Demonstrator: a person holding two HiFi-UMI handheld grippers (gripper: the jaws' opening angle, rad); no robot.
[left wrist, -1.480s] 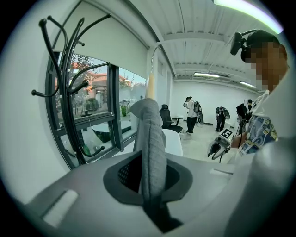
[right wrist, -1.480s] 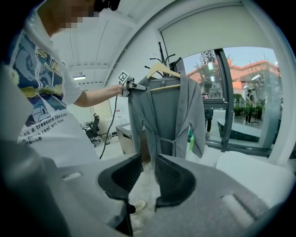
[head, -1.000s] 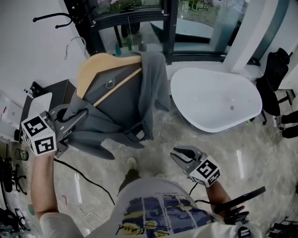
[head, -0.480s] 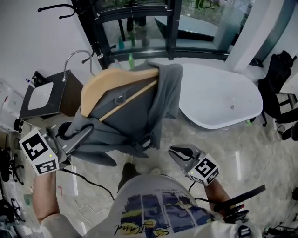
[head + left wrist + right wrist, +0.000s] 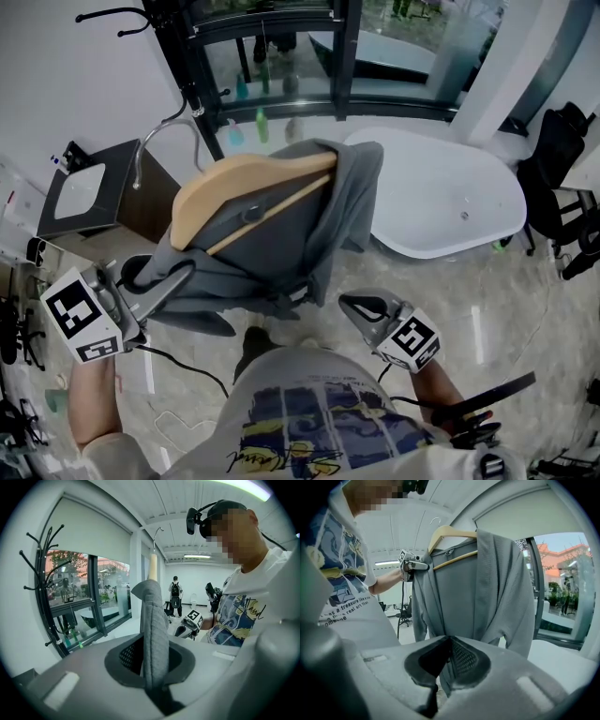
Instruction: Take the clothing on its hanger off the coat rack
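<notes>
Left of centre in the head view, the left gripper point(image 5: 181, 276) has its jaws pressed onto a fold of the grey clothing point(image 5: 281, 239). Its own view shows that fold standing upright between the pads. The garment hangs on a wooden hanger point(image 5: 246, 178), which lies up and to the right of that gripper. The hanger's long axis runs from centre-left toward the upper right of the frame and is tipped well off level. Its metal hook point(image 5: 161, 139) curves out at the upper left and appears to be free in the air, apart from the dark coat rack point(image 5: 190, 89) that stands beyond it near the top left. By that reading the garment is already off the rack, carried only by the left gripper's pinch on cloth. The right gripper point(image 5: 352, 305) sits low and right of centre, well apart from the fabric. Its jaws are brought together on nothing, and its view faces the front of the garment. It is therefore the farther of the two, and any second hold would have to reach up and left. The right end of the hanger is buried under fabric. The hem is cut off by the person's shirt at the bottom of the frame. Whether the pinched fold is a sleeve or a side edge cannot be told. A white bathtub point(image 5: 450, 202) fills the right behind the garment.
</notes>
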